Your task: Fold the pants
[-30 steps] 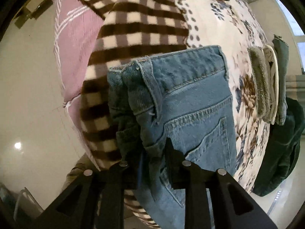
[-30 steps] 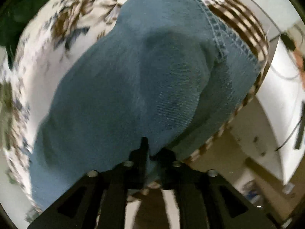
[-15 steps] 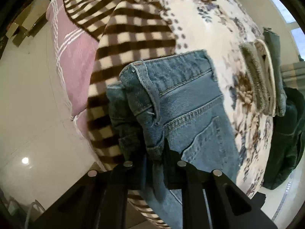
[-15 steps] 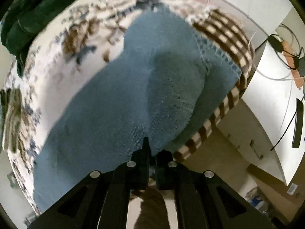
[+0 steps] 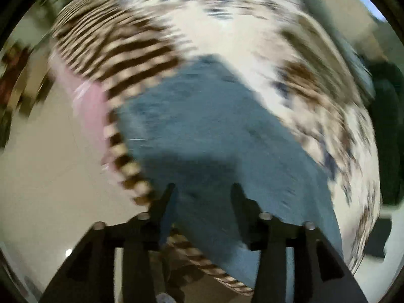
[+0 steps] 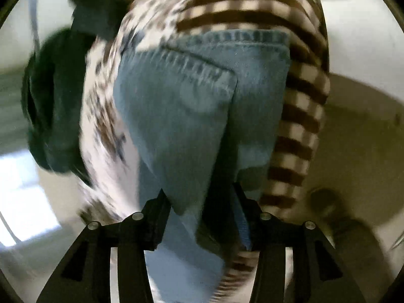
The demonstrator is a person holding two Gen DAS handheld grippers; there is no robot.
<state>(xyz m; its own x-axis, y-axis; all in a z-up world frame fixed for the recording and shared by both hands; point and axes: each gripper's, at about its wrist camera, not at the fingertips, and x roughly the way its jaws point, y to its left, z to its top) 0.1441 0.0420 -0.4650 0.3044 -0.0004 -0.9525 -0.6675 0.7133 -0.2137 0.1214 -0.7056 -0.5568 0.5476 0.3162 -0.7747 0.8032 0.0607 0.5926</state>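
Denim jeans (image 6: 202, 96) lie folded on the floral bed (image 5: 227, 32), heavy, limp, non-slip; seams and hems look the best grips. Left hand-held gripper (image 5: 202, 192) gapes above them; right hand-held gripper (image 6: 202, 197) gapes around a fold.

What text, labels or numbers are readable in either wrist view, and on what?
None readable in either view.
Jeans: stitching and a hem show, no tag or brand patch visible.
Floral sheet: pattern only, and the left view is motion-blurred.
Checked blanket: pattern only.
Dark garment: no print visible.
Both tongs, left and right, carry no markings.
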